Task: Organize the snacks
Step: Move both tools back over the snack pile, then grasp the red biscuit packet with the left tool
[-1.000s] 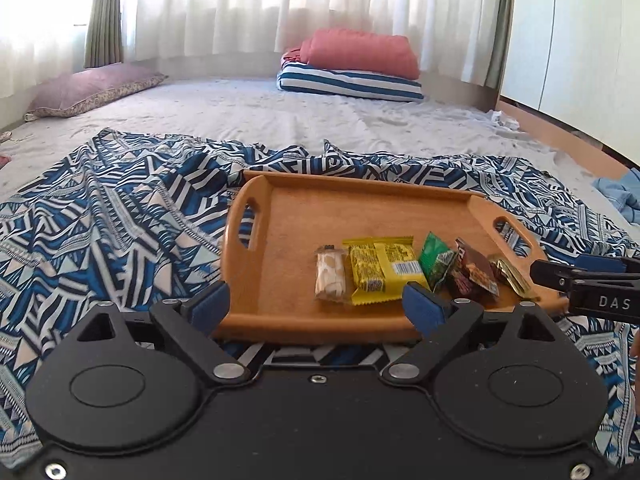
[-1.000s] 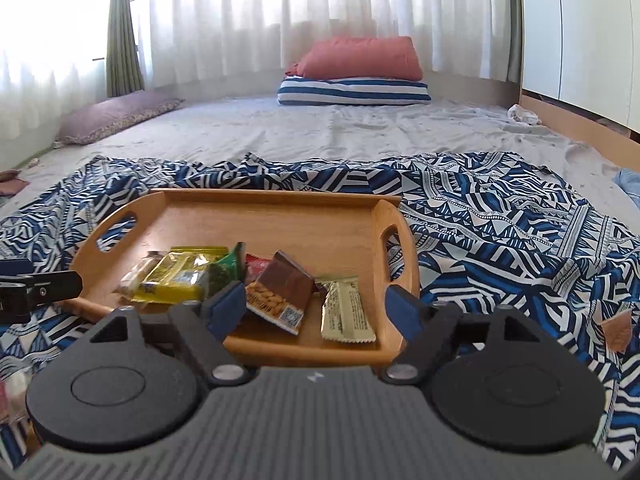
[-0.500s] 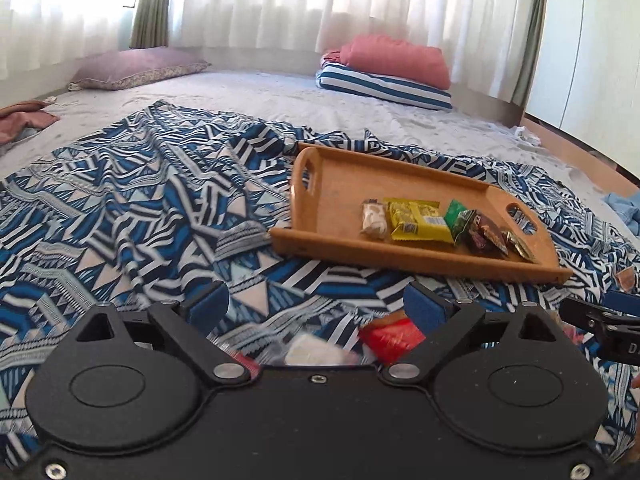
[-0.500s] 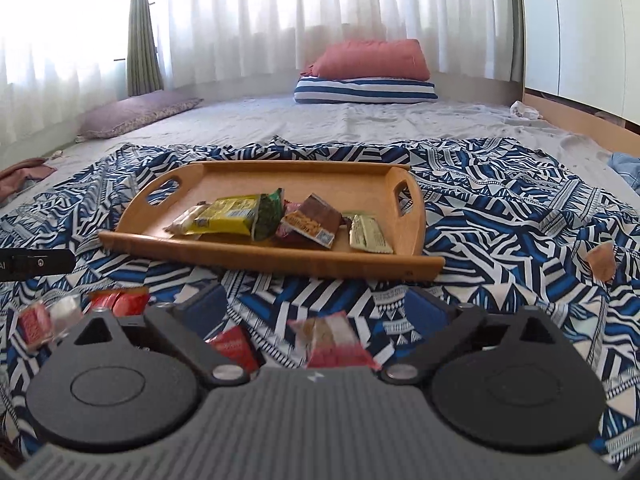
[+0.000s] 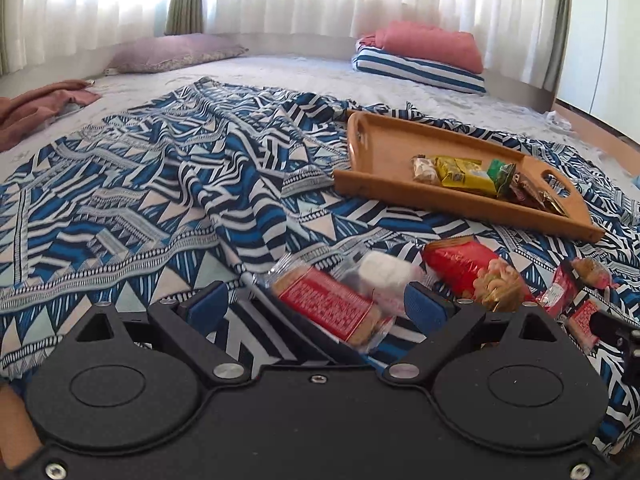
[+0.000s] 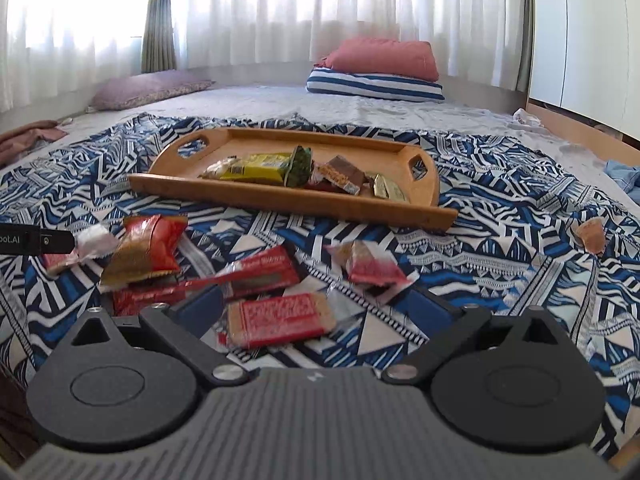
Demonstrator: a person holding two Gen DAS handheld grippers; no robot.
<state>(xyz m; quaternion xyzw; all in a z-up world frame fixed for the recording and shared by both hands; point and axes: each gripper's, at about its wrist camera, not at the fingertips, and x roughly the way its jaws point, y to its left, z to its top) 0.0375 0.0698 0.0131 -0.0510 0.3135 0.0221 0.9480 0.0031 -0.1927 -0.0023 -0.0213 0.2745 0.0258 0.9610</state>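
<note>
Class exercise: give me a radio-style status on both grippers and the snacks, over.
Left hand-held gripper open over a red biscuit pack. Right hand-held gripper open, nothing gripped. Wooden tray partly filled; loose snacks on the patterned cloth. Nothing blocking.

A blue, white and black patterned blanket (image 5: 168, 184) lies spread over a pale bed sheet (image 6: 248, 100). At the far right, a pink cushion (image 6: 380, 58) rests on a blue-and-white striped pillow (image 6: 372, 86). A mauve pillow (image 5: 176, 52) lies far left. Rust-coloured cloth (image 5: 36, 104) is bunched at the left edge. White curtains (image 6: 280, 8) hang behind.
</note>
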